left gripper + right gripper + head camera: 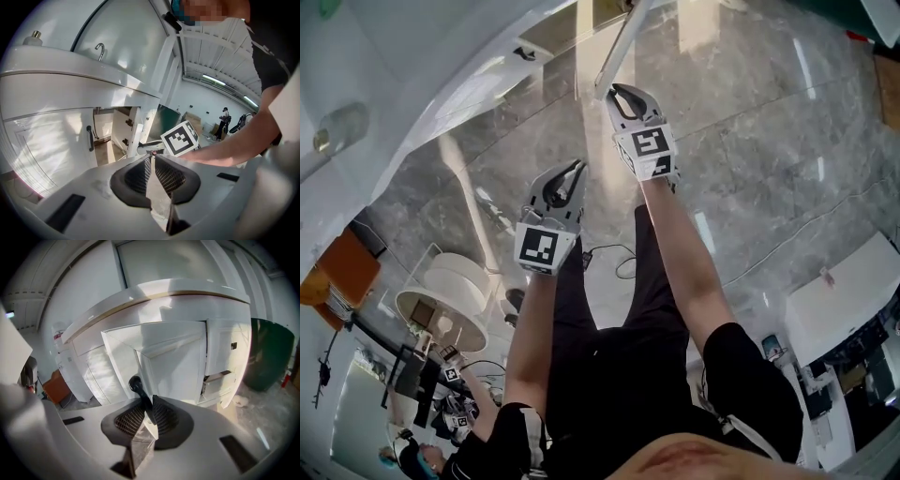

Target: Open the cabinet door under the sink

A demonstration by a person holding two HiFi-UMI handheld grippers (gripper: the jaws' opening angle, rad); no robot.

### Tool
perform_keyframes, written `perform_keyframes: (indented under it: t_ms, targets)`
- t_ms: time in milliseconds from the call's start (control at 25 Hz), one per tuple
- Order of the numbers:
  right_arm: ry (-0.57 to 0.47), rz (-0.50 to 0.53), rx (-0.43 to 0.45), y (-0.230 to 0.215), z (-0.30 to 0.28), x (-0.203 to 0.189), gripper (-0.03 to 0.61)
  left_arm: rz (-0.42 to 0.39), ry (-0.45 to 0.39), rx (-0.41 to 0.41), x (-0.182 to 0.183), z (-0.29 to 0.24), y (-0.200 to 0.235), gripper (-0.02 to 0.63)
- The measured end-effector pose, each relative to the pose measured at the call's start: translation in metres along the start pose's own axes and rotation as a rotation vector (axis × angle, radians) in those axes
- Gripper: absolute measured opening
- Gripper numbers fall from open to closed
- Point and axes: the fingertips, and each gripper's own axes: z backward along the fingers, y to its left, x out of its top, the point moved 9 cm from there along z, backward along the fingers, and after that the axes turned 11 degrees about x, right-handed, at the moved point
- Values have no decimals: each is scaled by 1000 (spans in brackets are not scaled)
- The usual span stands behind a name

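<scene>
The white cabinet door point(173, 364) under the sink counter point(159, 294) stands swung out from the cabinet. My right gripper point(146, 405) is shut on its black handle point(136, 385). From the head view this gripper point(621, 93) touches the lower edge of the open door point(623, 42). My left gripper point(577, 167) hangs lower and to the left, apart from the door. Its jaws point(151, 157) are shut with nothing between them. The left gripper view shows the faucet point(99, 49), the closed left door with its black handle point(89, 138), and the open door's hinged side point(135, 129).
A dark green bin point(273, 357) stands right of the cabinet. An orange box point(342, 267), white spools point(455, 281) and cabling sit on the marble floor at left, and a white unit point(844, 300) at right. The person's legs point(637, 309) are below the grippers.
</scene>
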Motion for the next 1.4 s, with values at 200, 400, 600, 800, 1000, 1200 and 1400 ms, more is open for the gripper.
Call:
perform_keyframes:
  t_ms: [200, 400, 600, 800, 1000, 1200, 1400]
  targets:
    - [-10, -24, -49, -21, 35, -18, 103, -16, 8, -23, -2, -9, -18, 32]
    - [25, 4, -132, -55, 75, -29, 94, -21, 14, -51, -2, -21, -37, 32]
    - [78, 57, -91, -91, 101, -29, 90, -62, 33, -99, -3, -35, -57, 32]
    - [102, 82, -10, -111, 109, -27, 94, -92, 38, -134, 2, -48, -70, 32]
    - [113, 97, 52, -134, 117, -29, 97, -75, 23, -122, 12, -58, -73, 32]
    - [167, 134, 111, -157, 123, -22, 97, -61, 10, -98, 19, -68, -79, 32]
    - [212, 158, 142, -174, 129, -19, 97, -24, -23, -72, 31, -79, -89, 32]
